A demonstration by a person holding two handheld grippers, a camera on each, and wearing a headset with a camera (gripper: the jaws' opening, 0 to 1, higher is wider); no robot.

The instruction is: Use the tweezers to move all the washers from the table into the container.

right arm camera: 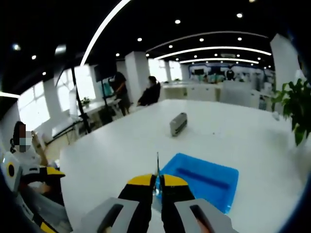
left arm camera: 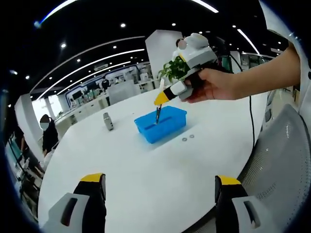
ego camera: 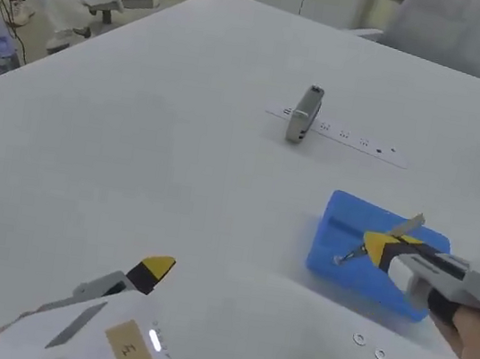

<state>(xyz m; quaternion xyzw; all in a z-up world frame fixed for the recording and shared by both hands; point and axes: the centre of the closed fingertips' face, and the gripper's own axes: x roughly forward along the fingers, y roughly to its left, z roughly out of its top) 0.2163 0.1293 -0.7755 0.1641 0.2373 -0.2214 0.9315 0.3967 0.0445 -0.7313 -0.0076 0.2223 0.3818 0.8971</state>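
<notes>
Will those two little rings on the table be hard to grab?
Probably a bit. The washers look tiny and flat against the table, so they may slide instead of lifting. They look like shiny metal, likely slippery in the tweezers. Lying flat, they shouldn't roll.

Nothing can be read for sure. In the head view a tan sticker (ego camera: pixel 127 341) on the left gripper (ego camera: pixel 154 268) bears one dark character, too blurred to tell. A pale strip (ego camera: pixel 354 141) on the bench (ego camera: pixel 136 146) carries small dark marks, all illegible.
</notes>
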